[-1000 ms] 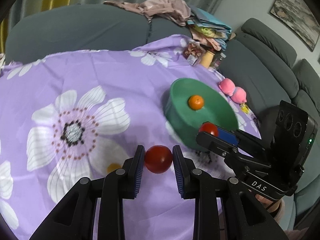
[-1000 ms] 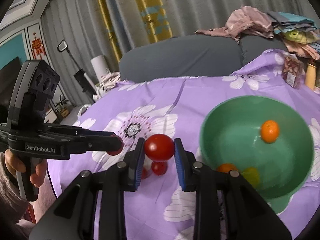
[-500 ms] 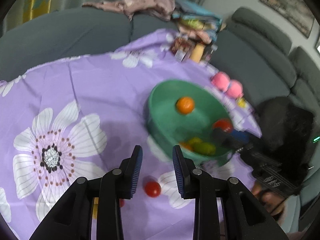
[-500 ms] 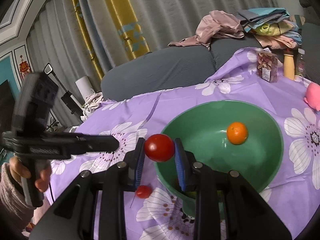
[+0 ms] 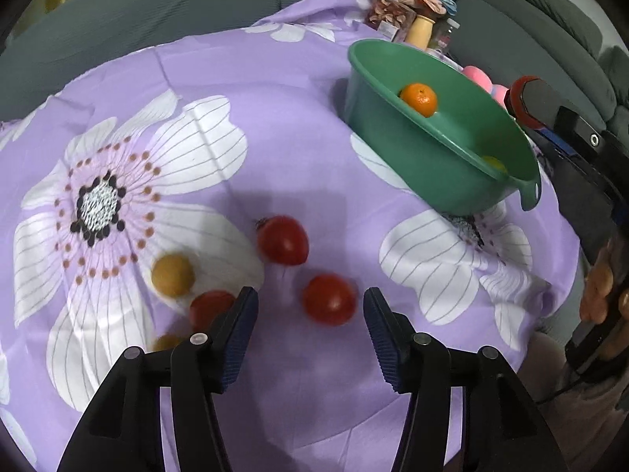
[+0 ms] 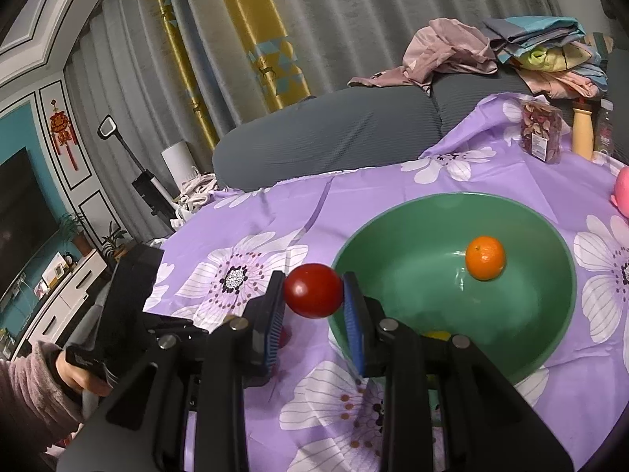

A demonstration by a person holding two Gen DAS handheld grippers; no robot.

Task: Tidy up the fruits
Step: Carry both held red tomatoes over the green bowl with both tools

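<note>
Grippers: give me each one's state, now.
Left gripper: jaws just opened, straddling a tomato on the cloth, pads clear.
Right gripper: shut on a red tomato.

Left tongs (image 5: 310,328) angled downward, jaws just opened wide; right tongs (image 6: 313,306) clamped tight.

Each gripper is made of black plastic. The left gripper (image 5: 310,334) has two long fingers with ridged blue pads (image 5: 240,338) on the inner sides and round silver screws (image 5: 198,338) on top. The right gripper (image 6: 313,322) looks the same, black with blue pads and silver screws. The person wears a fuzzy pink sleeve (image 6: 27,397).
</note>
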